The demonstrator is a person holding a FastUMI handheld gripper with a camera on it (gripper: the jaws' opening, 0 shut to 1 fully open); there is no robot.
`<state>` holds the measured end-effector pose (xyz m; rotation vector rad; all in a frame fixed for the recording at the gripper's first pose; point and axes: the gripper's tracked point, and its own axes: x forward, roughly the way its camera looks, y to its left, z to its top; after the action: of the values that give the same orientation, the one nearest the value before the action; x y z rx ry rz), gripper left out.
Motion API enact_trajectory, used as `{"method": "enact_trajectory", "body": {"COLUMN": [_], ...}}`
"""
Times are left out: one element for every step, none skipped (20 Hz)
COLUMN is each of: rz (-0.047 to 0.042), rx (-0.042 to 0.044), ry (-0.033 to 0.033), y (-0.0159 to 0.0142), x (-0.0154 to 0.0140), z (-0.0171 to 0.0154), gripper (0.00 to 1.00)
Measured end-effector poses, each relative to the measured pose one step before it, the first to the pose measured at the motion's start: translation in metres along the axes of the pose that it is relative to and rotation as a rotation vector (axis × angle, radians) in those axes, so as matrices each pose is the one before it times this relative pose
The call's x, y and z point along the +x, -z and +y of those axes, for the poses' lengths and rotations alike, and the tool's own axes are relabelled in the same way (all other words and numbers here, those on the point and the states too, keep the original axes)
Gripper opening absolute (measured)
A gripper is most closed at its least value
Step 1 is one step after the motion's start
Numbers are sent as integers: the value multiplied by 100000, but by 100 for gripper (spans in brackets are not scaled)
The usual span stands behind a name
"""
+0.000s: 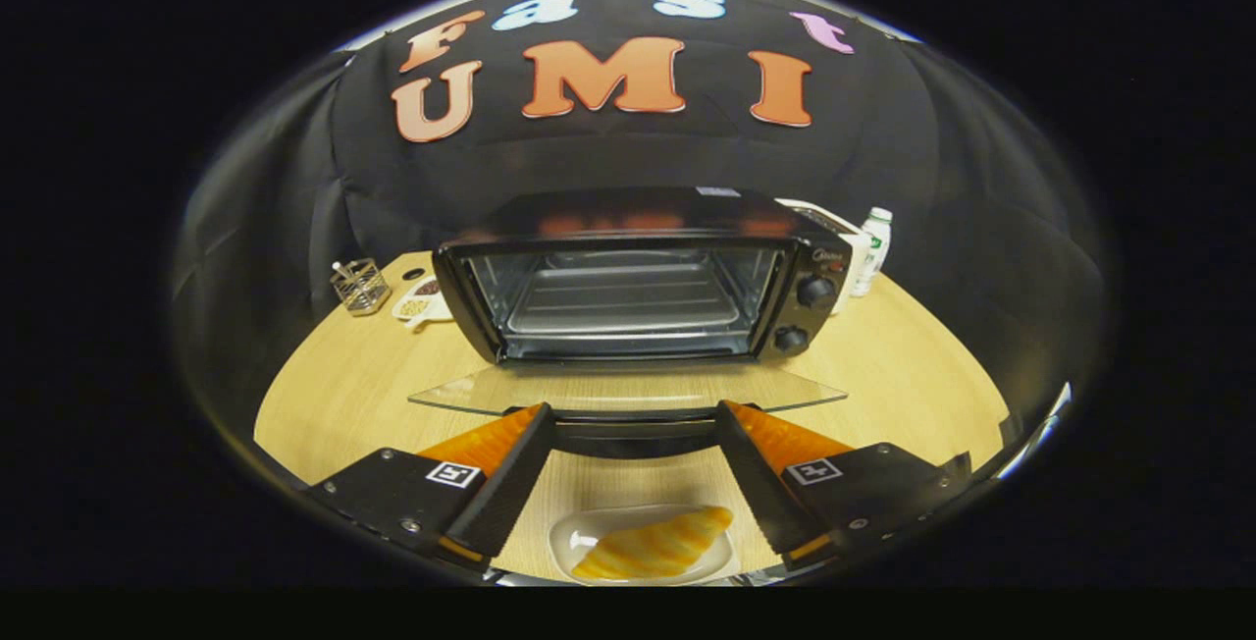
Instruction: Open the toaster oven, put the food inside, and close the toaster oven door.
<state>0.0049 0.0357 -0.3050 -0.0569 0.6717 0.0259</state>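
Toaster oven (628, 277) with glass door (628, 391) lowered flat.
Gripper (634, 412) jaws are held wide at the door's handle, seemingly untouched; the croissant (653, 546) lies on a plate (567, 534) nearer.

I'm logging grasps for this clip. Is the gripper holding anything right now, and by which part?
Nothing is held. The gripper is open, its fingers spread on either side of the lowered oven door's handle.

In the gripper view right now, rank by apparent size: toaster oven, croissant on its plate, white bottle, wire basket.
1. toaster oven, door down.
2. croissant, between the open tongs; nearness inflates it.
3 and 4. white bottle and wire basket: too alike to rank.
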Motion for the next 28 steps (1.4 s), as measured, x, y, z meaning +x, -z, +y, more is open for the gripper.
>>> {"method": "enact_trajectory", "body": {"rz": [1090,677,1169,1114,1901,1444,1040,1324,2044,2521,1810,1438,689,-318,-651,375,196,128,-1224,-1383,-852,-780,-807,-498,-467,401,-145,354], "rx": [210,100,174,428,-146,-97,-631,-651,-385,272,669,512,299,188,578,1122,1425,1098,939,839,731,900,1332,1664,2245,1059,424,247], "ry": [-5,47,-2,27,34,50,-7,-14,-20,4,-21,94,4,-49,23,21,1042,1374,402,415,326,648,884,907,2133,1594,1471,1182], "y": [782,608,688,564,779,588,580,538,822,905,894,485,431,129,47,35,220,141,-43,-204,24,-73,-17,25,222,436,485,647], "x": [-70,72,76,177,7,145,90,339,421,443,344,428,327,167,-38,-265,-398,-512,-848,-861,-933,-831,-841,-698,-642,-548,-625,-469], "z": [-72,65,54,-71,-64,123,32,-8,-25,73,-139,123,136,14,-114,-98,-257,-352,-210,-118,-153,-107,-242,-78,-277,-195,4,39], "gripper": [97,97,97,97,97,97,97,97,97,97,97,97,97,98,98,98,98,98,98,98,98,98,98,98,98,98,98,98]}}
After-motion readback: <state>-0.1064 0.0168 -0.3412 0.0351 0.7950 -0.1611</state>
